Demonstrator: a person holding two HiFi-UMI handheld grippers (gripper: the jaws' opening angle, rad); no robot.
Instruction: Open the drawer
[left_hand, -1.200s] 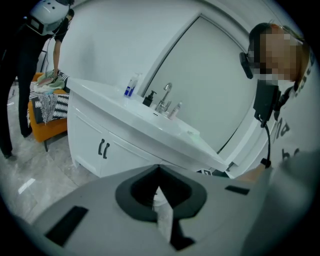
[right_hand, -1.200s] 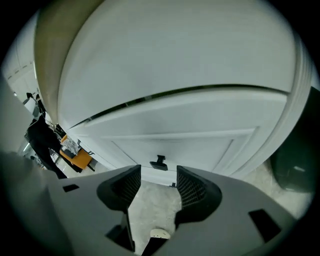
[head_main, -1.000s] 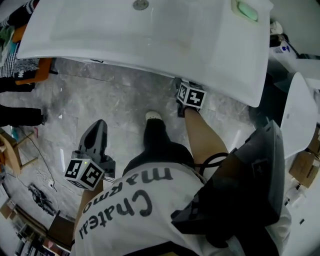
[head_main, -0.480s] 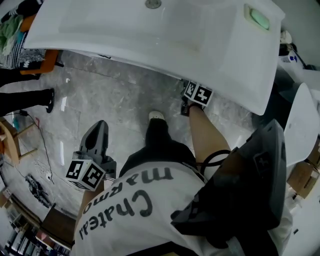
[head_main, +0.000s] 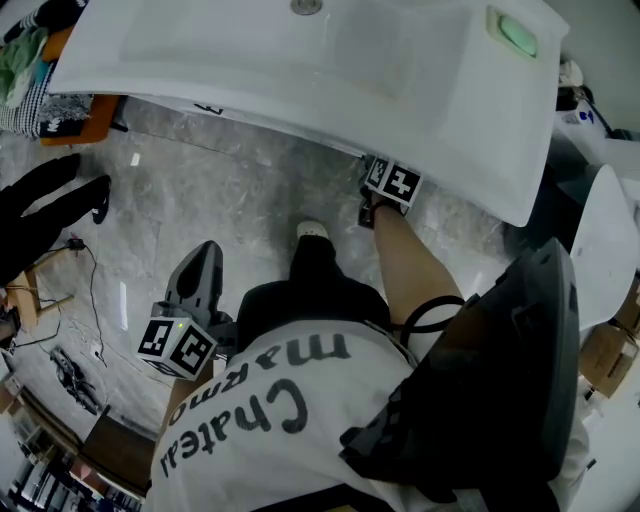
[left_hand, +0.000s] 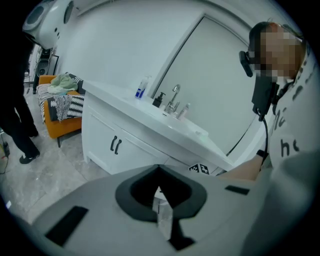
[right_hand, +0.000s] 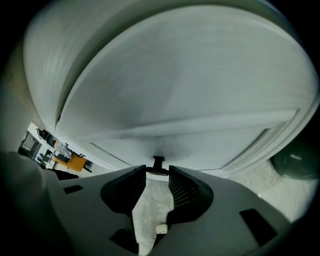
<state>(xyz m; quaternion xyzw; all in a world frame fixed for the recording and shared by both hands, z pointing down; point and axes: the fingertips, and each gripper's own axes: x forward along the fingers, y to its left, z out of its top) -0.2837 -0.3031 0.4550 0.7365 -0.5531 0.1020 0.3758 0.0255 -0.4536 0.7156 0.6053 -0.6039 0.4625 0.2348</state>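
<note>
At one o'clock in the head view, right tongs (head_main: 372, 212) reached beneath the table (head_main: 300, 70). Left gripper view: left tongs (left_hand: 159, 170) pressed together, empty. Right gripper view: tongs closing, pinching the drawer (right_hand: 200, 125) by its handle (right_hand: 158, 162) at six o'clock; pulling could likely begin.

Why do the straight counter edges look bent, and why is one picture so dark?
Head view: the wide lens bows the white counter, which is evenly lit. Left gripper view: the same bowing, with dark corners. Right gripper view: a black rim, the drawer front in dull grey shade, the drawer handle small and dim.
</note>
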